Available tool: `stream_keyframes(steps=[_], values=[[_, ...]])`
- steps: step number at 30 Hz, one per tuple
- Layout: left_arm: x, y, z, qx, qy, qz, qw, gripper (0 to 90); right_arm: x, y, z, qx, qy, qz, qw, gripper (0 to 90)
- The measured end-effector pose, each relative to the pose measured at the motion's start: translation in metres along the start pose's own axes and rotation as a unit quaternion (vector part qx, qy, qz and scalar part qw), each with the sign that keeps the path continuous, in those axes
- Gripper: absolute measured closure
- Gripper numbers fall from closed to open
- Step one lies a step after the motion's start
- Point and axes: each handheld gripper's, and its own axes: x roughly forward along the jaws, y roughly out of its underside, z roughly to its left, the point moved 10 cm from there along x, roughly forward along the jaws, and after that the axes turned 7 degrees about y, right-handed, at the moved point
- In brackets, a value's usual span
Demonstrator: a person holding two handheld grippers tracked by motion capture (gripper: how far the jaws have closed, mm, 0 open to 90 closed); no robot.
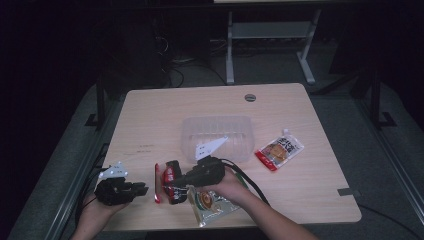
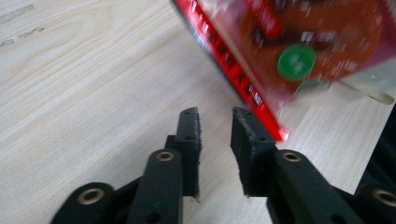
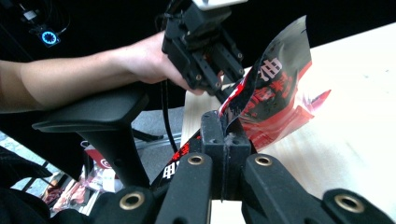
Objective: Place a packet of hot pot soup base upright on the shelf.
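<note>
On the wooden table (image 1: 310, 165), lower centre of the high view, the red packet (image 1: 159, 182) stands on edge as a thin strip, its long axis running up and down the frame. The right gripper (image 3: 223, 128) is clamped on its lower edge, jaws pressed together over the foil. The left gripper (image 2: 215, 122), at lower left of the high view, has its jaws apart with nothing between them; the packet lies just to its right, nearer the right hand.
</note>
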Motion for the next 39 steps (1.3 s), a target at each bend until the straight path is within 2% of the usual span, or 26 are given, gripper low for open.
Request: stream_keyframes(steps=[3,6,14,19,21,22,27,38,39], values=[[0.000,0.003,0.001,0.001,0.000,0.007,1.0000,65.2,-0.008,-0.004,-0.001,0.000,0.006,-0.007,1.0000,90.0],[0.002,0.005,0.002,-0.010,-0.001,0.008,0.9999,61.8,-0.013,-0.006,-0.002,0.002,0.009,-0.012,0.9999,90.0],[0.005,0.009,0.004,-0.002,-0.002,0.020,0.9998,56.0,-0.037,-0.022,-0.002,-0.020,0.024,-0.032,0.9990,90.0],[0.008,0.009,0.005,-0.001,-0.004,0.018,0.9998,48.9,-0.051,-0.029,-0.005,-0.022,0.034,-0.041,0.9984,90.0],[0.007,0.010,0.006,0.005,-0.007,0.023,0.9997,46.2,-0.057,-0.031,-0.008,-0.021,0.039,-0.045,0.9980,90.0],[0.007,0.009,0.005,0.001,-0.006,0.016,0.9999,44.5,-0.060,-0.032,-0.010,-0.023,0.041,-0.048,0.9978,90.0],[0.007,0.008,0.006,0.004,-0.007,0.013,0.9999,39.1,-0.077,-0.039,-0.017,-0.026,0.058,-0.053,0.9966,90.0],[0.008,0.008,0.005,0.006,-0.007,0.014,0.9999,37.3,-0.115,-0.047,-0.039,-0.020,0.104,-0.072,0.9918,90.0],[0.007,0.009,0.005,0.008,-0.006,0.017,0.9998,37.1,-0.124,-0.047,-0.044,-0.018,0.116,-0.078,0.9901,90.0]])
